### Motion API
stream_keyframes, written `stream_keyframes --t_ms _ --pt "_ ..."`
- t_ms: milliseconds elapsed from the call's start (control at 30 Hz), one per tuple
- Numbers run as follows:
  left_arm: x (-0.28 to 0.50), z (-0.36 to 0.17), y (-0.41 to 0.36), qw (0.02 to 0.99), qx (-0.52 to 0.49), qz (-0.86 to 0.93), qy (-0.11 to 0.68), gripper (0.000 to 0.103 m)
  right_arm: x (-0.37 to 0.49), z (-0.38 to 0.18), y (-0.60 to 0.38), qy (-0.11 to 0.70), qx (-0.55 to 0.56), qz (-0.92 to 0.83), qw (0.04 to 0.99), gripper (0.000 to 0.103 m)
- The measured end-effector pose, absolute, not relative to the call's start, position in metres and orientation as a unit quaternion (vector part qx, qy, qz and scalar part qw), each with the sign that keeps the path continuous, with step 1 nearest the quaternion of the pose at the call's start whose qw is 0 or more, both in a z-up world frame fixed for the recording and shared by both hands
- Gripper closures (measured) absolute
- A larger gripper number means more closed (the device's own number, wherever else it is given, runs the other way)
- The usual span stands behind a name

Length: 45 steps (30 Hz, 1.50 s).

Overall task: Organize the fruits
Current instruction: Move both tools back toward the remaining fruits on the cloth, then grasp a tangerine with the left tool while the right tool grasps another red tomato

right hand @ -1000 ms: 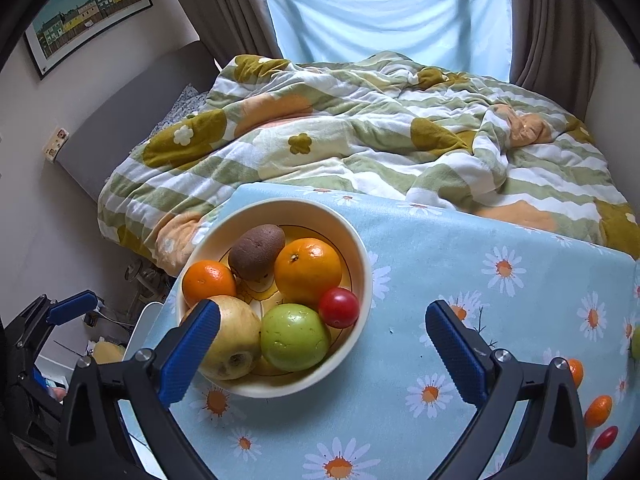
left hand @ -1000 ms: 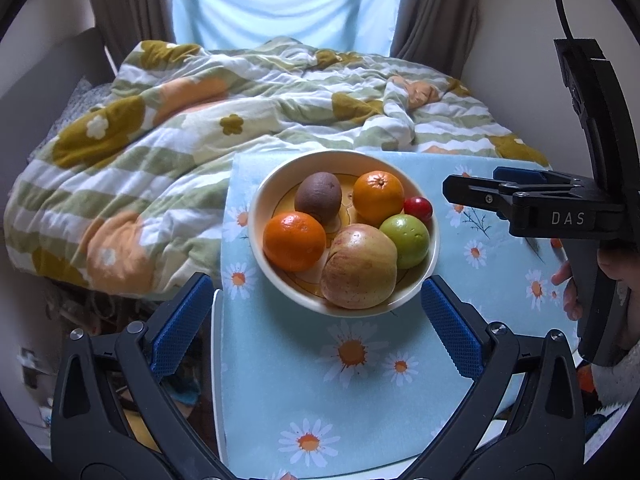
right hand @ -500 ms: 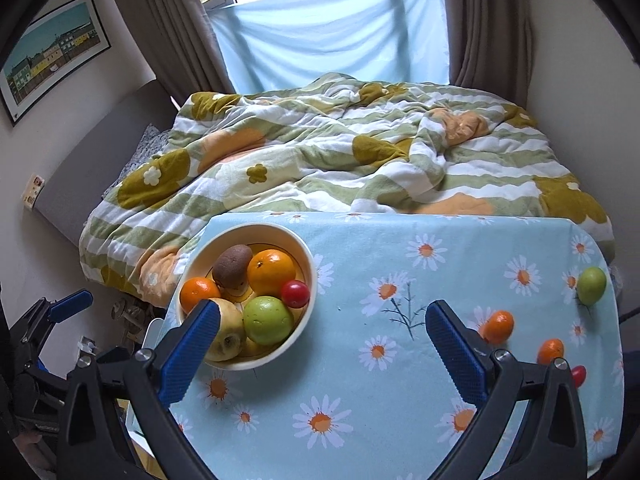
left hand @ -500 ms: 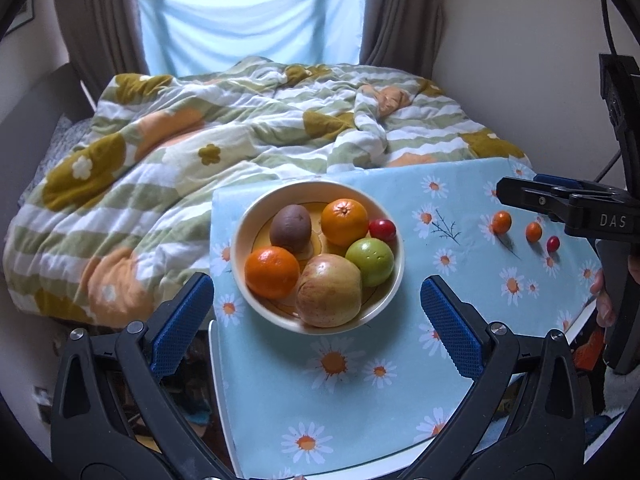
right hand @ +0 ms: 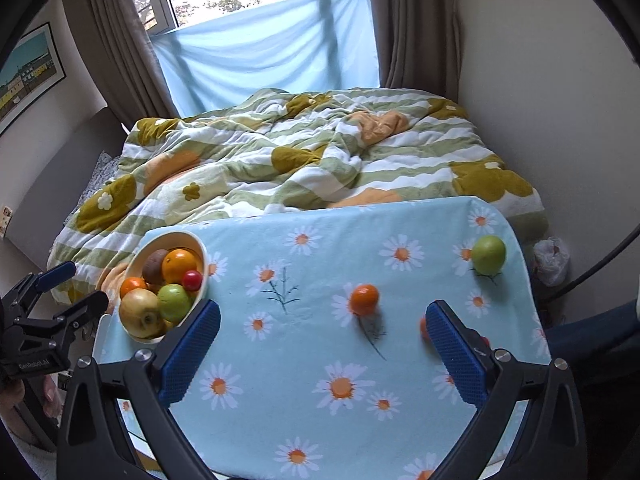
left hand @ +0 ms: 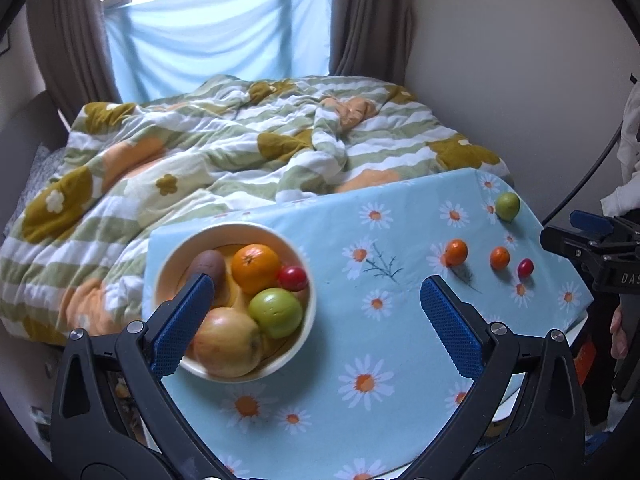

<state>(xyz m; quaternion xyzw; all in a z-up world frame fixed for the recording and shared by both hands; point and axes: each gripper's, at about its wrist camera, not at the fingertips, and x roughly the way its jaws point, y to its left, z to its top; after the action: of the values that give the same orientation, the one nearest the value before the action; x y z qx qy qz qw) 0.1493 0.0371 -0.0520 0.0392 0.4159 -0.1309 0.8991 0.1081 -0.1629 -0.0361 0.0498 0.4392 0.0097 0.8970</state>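
**Bowl mostly filled, four fruits left on the cloth**

I hold both tongs above the near edge of the table (right hand: 304, 208), neither touching anything. My left gripper (left hand: 316, 322) is spread wide and empty, its left finger hanging in front of the bowl (left hand: 304, 320). My right gripper (right hand: 322, 342) is likewise spread and empty, over the bare middle of the daisy cloth.

The bowl sits at the left edge of the table and already carries a good load: a big apple (left hand: 226, 342), a green apple (left hand: 275, 312), an orange (left hand: 256, 268), a kiwi (left hand: 208, 266) and a cherry tomato (left hand: 293, 278); the right view shows a second orange (right hand: 133, 285) too.

Still loose along the right side, well apart from the bowl: a lime-green fruit (right hand: 488, 255) near the far right corner, a small orange (right hand: 364, 299), another small orange (left hand: 500, 258) and a red tomato (left hand: 525, 268). I judge the job more than half done, with those four still to be carried over.
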Motion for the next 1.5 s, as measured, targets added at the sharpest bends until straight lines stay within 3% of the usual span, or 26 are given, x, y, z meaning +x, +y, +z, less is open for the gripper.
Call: stream_keyframes --t_ms 667,867,967,1000,1033,1200,1367,1500 --pt "0.191 -0.136 -0.144 0.858 0.103 -0.202 0.461 0.000 0.097 -0.115 -0.284 0.486 0.033 -0.023 0.873 0.001" --pt "0.201 -0.167 -0.174 0.839 0.115 -0.225 0.481 0.015 0.099 -0.138 -0.290 0.494 0.035 -0.008 0.869 0.006" --pt "0.206 -0.179 -0.183 0.834 0.121 -0.229 0.487 0.017 0.099 -0.148 -0.291 0.497 0.026 0.000 0.867 0.013" --pt "0.207 -0.182 -0.185 0.833 0.123 -0.230 0.488 0.020 0.099 -0.151 -0.290 0.499 0.023 0.003 0.866 0.014" --pt "0.209 -0.185 -0.187 0.831 0.125 -0.231 0.491 0.031 0.098 -0.154 -0.290 0.502 0.020 0.004 0.865 0.016" --pt "0.215 -0.197 -0.191 0.823 0.124 -0.229 0.504 0.038 0.100 -0.165 -0.291 0.511 0.017 0.012 0.859 0.024" --pt "0.217 -0.206 -0.190 0.820 0.123 -0.223 0.512 0.062 0.103 -0.170 -0.289 0.515 0.014 0.014 0.857 0.028" --pt "0.218 -0.207 -0.187 0.820 0.120 -0.225 0.513 0.063 0.105 -0.173 -0.287 0.517 0.009 0.017 0.856 0.036"
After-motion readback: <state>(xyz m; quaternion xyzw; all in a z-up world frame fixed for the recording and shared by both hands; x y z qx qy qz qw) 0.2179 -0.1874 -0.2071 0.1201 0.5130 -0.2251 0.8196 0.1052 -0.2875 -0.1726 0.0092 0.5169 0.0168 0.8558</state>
